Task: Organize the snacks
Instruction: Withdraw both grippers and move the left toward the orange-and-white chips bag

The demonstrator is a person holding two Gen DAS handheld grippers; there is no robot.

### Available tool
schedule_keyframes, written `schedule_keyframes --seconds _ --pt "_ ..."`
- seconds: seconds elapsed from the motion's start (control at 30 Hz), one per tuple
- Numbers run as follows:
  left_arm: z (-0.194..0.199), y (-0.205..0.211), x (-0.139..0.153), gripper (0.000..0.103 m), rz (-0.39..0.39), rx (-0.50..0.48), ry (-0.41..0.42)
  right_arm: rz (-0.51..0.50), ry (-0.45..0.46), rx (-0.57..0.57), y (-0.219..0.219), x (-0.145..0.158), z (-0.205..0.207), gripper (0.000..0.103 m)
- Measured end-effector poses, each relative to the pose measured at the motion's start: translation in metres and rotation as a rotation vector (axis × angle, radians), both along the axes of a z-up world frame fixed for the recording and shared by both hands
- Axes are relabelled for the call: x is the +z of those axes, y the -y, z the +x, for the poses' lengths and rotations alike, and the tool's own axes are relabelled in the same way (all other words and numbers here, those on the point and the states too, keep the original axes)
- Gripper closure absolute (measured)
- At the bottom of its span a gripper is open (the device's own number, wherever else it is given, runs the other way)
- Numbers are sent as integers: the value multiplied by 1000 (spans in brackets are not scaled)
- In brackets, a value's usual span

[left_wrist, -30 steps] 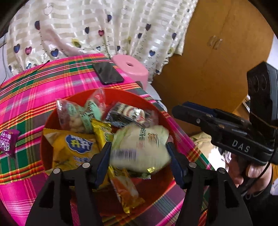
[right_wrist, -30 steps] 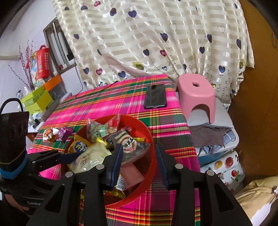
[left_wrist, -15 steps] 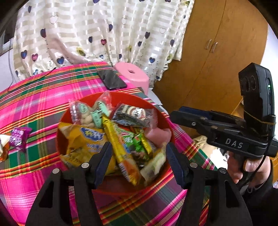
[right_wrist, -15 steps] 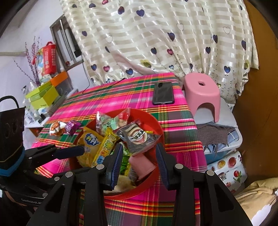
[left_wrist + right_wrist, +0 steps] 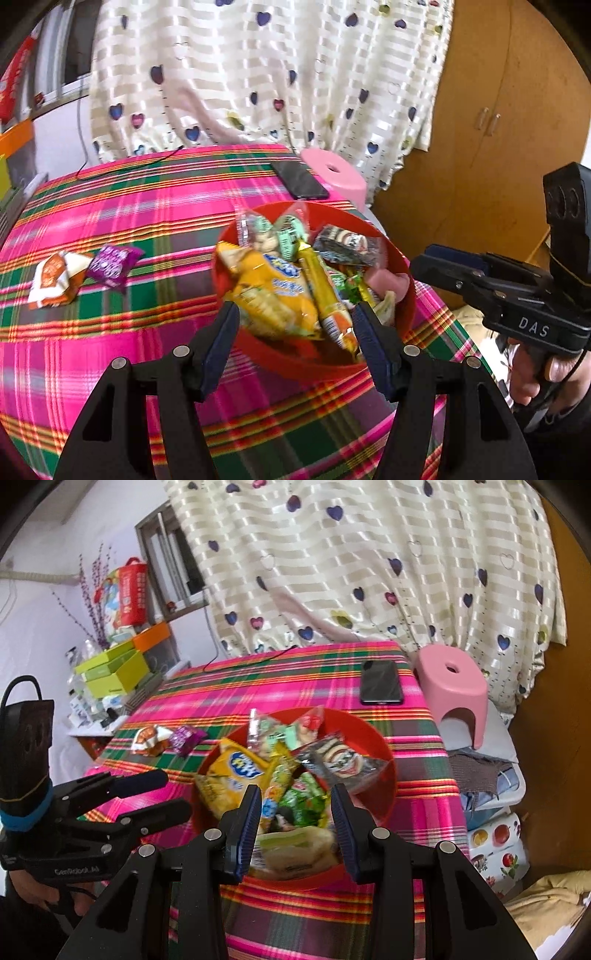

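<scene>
Both pairs of fingers, left gripper [image 5: 295, 334] and right gripper [image 5: 293, 821], hang released and empty just above the red bowl [image 5: 400, 258] heaped with packets. Left of them, two loose snacks [image 5: 83, 273] lie on the tabletop [image 5: 147, 206]: light, crinkly, slippery; pinch a crimped edge.

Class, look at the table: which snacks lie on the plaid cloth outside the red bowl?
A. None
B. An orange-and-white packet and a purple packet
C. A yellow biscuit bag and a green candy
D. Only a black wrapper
B: the orange-and-white packet and the purple packet lie side by side on the cloth, apart from the red bowl.
</scene>
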State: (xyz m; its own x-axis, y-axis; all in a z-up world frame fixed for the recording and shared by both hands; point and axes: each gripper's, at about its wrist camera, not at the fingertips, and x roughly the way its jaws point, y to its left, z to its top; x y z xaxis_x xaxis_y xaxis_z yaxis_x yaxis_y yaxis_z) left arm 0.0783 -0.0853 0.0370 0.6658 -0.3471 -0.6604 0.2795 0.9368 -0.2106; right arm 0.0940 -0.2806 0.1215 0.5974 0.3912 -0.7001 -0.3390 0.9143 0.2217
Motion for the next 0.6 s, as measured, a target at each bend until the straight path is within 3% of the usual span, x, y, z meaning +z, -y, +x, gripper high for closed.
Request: schedule_keyframes --seconds 0.6 --pt "-26 -55 -7 38 1 137 13 -35 -16 107 -58 1 -9 61"
